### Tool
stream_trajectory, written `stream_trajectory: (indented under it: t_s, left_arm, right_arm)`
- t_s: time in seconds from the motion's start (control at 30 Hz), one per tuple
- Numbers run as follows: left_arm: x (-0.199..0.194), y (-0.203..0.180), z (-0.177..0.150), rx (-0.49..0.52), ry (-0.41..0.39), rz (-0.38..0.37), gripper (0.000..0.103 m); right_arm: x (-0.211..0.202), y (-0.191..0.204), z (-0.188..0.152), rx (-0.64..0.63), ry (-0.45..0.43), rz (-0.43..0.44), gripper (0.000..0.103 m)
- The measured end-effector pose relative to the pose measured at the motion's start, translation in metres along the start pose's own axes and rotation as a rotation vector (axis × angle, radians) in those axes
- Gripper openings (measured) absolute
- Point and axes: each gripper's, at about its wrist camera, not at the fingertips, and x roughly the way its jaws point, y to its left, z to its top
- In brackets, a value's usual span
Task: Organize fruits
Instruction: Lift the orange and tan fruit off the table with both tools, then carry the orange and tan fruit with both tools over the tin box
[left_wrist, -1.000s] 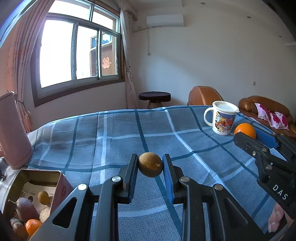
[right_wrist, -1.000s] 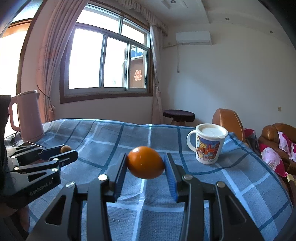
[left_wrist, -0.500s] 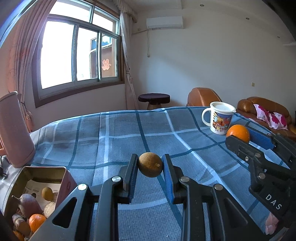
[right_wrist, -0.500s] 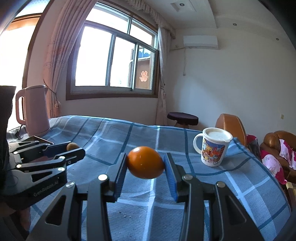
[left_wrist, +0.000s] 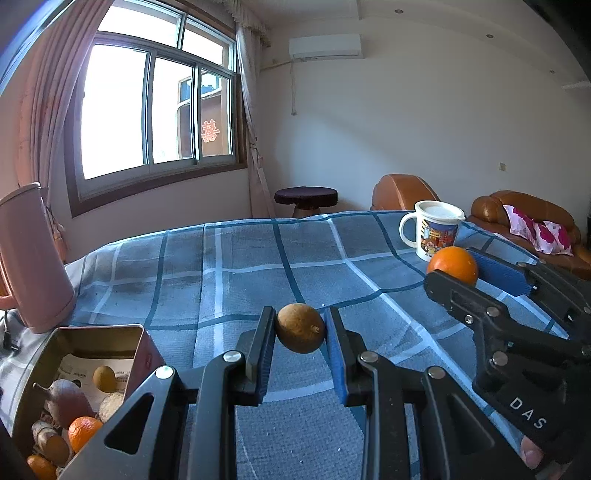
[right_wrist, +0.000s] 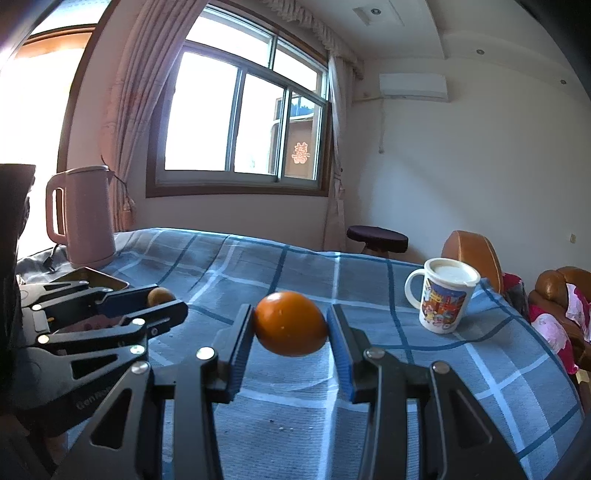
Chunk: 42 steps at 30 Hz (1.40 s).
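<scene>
We saw a small brown fruit pinched squarely between the two blue-padded fingers of the left gripper, both pads pressed against its sides, the fruit held clear above the blue checked cloth of the table. It was dull tan, oval and rough-skinned, with a small stem nub facing the camera. The right gripper likewise clamped an orange between its fingers, each pad tight on a flank; the orange was smooth, glossy, deep in colour and slightly oval, and it too hung above the cloth.

In the left wrist view, an open tin box sat at the lower left of the table, holding a purplish pear-shaped fruit, small oranges and a small tan fruit. A pink kettle stood just behind the box. A white cartoon-printed mug with a lid stood at the far right of the table.

Compared with a second before, both grips were unchanged. The right gripper had drifted left across the left wrist view, its orange now sitting below the mug rather than beside it, and the tin box showed more of its contents.
</scene>
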Motion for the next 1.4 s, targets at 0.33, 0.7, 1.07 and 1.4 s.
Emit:
stream_trajectory:
  t_s: [0.33,0.7,1.07,1.4]
  left_arm:
    - [-0.012,0.009,-0.003,-0.006,-0.018,0.015,0.028]
    - [-0.022,0.023,-0.007,-0.026,-0.021,0.021,0.028]
    - [-0.033,0.035,-0.01,-0.038,-0.028,0.035,0.028]
    - [-0.049,0.049,-0.012,-0.049,-0.041,0.055,0.028]
  right_arm:
    - [-0.002,0.012,0.0,-0.004,-0.003,0.022,0.043]
    - [-0.003,0.028,0.002,-0.021,-0.005,0.053,0.043]
    - [-0.003,0.043,0.004,-0.032,-0.007,0.082,0.043]
    - [-0.005,0.061,0.008,-0.05,-0.013,0.112,0.043]
